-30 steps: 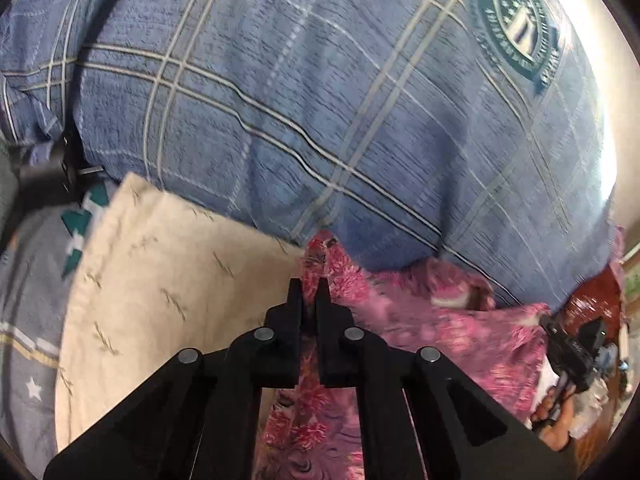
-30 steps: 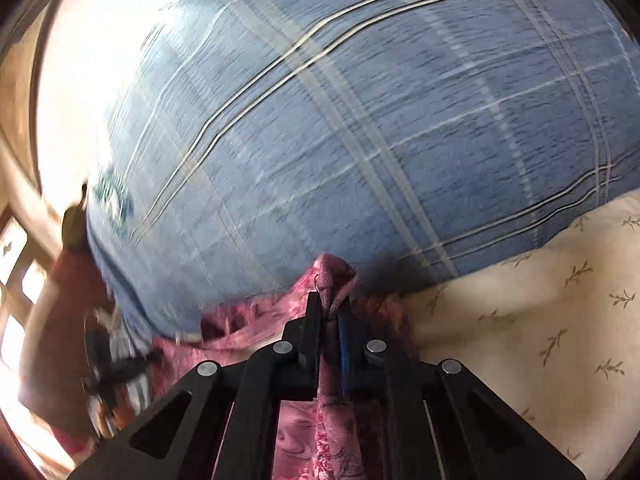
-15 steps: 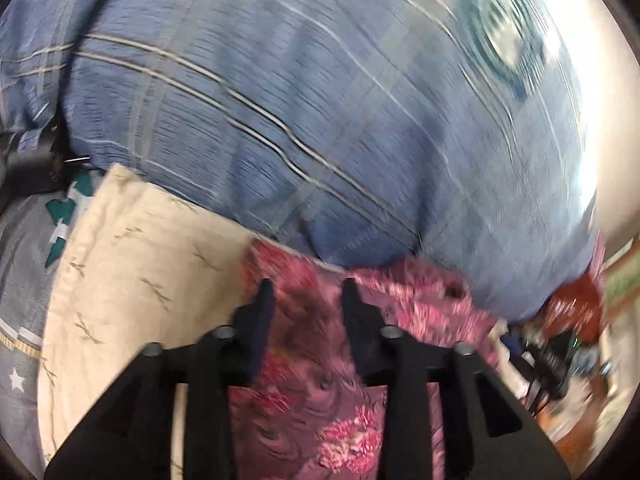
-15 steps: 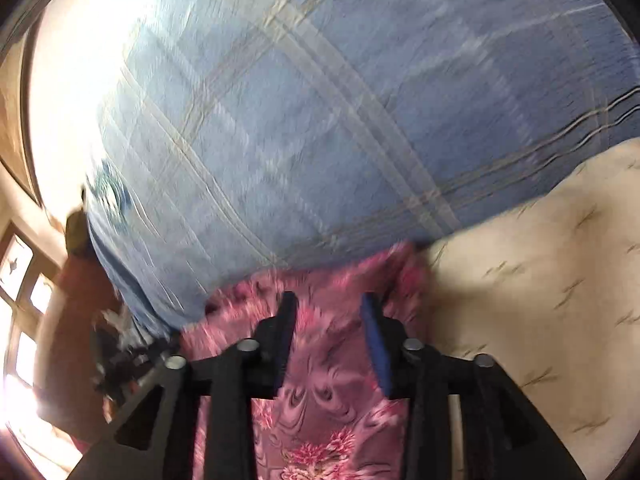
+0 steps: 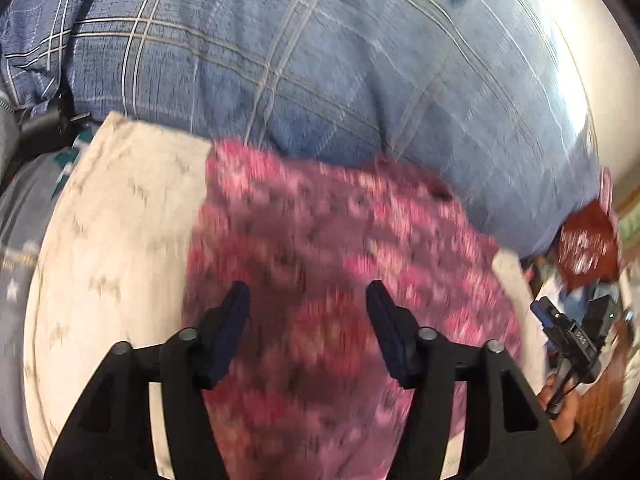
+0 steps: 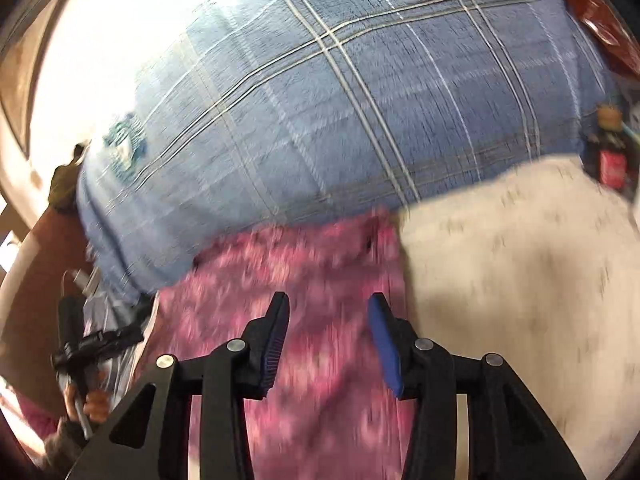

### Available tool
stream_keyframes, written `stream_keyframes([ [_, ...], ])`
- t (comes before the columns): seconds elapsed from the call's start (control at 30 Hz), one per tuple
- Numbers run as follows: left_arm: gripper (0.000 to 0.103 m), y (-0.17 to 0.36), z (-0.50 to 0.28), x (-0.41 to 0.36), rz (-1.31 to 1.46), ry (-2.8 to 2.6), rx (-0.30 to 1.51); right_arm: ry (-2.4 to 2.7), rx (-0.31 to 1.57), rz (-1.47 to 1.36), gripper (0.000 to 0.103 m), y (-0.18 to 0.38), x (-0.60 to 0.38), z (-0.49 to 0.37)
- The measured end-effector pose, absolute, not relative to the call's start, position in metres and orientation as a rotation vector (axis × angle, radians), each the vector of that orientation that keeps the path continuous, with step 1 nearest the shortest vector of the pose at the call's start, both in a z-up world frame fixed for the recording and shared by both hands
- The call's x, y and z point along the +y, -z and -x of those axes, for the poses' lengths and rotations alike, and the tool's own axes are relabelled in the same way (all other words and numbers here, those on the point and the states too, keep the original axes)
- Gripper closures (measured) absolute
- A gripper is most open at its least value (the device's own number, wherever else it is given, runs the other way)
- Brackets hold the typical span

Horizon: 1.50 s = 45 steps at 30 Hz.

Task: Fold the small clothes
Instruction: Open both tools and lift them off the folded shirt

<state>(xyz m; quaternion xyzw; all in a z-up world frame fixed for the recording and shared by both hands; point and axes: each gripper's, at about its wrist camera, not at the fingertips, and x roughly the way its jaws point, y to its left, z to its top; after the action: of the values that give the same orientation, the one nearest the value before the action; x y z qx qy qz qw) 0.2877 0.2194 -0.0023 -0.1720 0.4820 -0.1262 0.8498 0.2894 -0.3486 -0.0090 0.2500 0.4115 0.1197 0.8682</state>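
Note:
A pink floral garment point(image 5: 340, 240) lies flat on a cream cloth point(image 5: 120, 220), blurred by motion. My left gripper point(image 5: 307, 288) hovers over it with its jaws opening and only the flat fabric below them, nothing pinched. In the right wrist view the same pink garment point(image 6: 304, 264) lies beside the cream cloth point(image 6: 520, 260). My right gripper point(image 6: 329, 297) is open above it, blue pads apart, gripping nothing. Each view catches the other gripper at its edge, held in a hand point(image 5: 560, 412) point(image 6: 92, 404).
A blue plaid bed cover point(image 5: 320, 60) point(image 6: 360, 100) fills the far side. A grey star-print cloth point(image 5: 16, 280) lies at the left. A dark red cloth point(image 5: 584, 240) sits at the right edge. A dark bottle point(image 6: 610, 152) stands at the far right.
Both grippers were shut on a bunched corner of the pink garment; both have let go and drawn back. The garment now lies spread flat on the cream cloth.

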Motion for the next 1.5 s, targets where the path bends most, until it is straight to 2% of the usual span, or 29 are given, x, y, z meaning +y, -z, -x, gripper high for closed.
stream_keyframes([
  [0.1,0.043,0.025,-0.285,0.204,0.24,0.2,1.075,-0.203,0.982,-0.455,0.061,0.049,-0.345,-0.266],
  [0.13,0.044,0.023,-0.281,0.198,0.192,0.179,1.06,-0.196,0.913,-0.45,0.063,0.048,-0.351,-0.257],
  [0.17,0.044,0.017,-0.277,0.195,0.166,0.156,1.062,-0.159,0.931,-0.436,0.062,0.043,-0.352,-0.254],
  [0.2,0.044,0.009,-0.274,0.194,0.189,0.164,1.065,-0.129,0.972,-0.436,0.061,0.04,-0.352,-0.255],
  [0.33,0.043,-0.006,-0.245,0.202,0.33,0.251,1.047,-0.211,0.879,-0.505,0.06,0.019,-0.346,-0.228],
  [0.4,0.043,0.012,-0.238,0.196,0.341,0.24,1.099,-0.219,0.936,-0.451,0.055,0.03,-0.327,-0.222],
  [0.43,0.044,0.028,-0.234,0.192,0.356,0.24,1.138,-0.205,1.022,-0.391,0.054,0.048,-0.314,-0.221],
  [0.5,0.044,0.026,-0.223,0.192,0.329,0.244,1.087,-0.178,0.941,-0.267,0.054,0.047,-0.301,-0.208],
  [0.6,0.044,0.018,-0.215,0.194,0.384,0.238,1.143,-0.104,1.008,-0.144,0.052,0.042,-0.281,-0.208],
  [0.67,0.044,0.013,-0.207,0.205,0.447,0.255,1.165,-0.094,1.07,-0.175,0.051,0.034,-0.276,-0.206],
  [0.83,0.043,0.012,-0.175,0.252,0.629,0.255,1.169,-0.094,1.078,-0.268,0.051,0.013,-0.269,-0.173],
  [0.97,0.043,0.005,-0.147,0.287,0.762,0.272,1.169,-0.115,1.098,-0.223,0.051,0.01,-0.237,-0.151],
  [1.07,0.043,0.001,-0.133,0.294,0.736,0.261,1.162,-0.163,1.098,-0.152,0.051,0.009,-0.206,-0.14],
  [1.13,0.039,0.001,-0.127,0.297,0.75,0.257,1.153,-0.215,1.103,-0.107,0.051,0.008,-0.184,-0.134],
  [1.27,0.038,0.008,-0.132,0.305,0.805,0.244,1.17,-0.338,1.058,0.014,0.049,0.001,-0.138,-0.133],
  [1.5,0.038,0.009,-0.187,0.319,0.837,0.19,1.198,-0.529,0.919,0.177,0.035,-0.01,-0.064,-0.149],
])
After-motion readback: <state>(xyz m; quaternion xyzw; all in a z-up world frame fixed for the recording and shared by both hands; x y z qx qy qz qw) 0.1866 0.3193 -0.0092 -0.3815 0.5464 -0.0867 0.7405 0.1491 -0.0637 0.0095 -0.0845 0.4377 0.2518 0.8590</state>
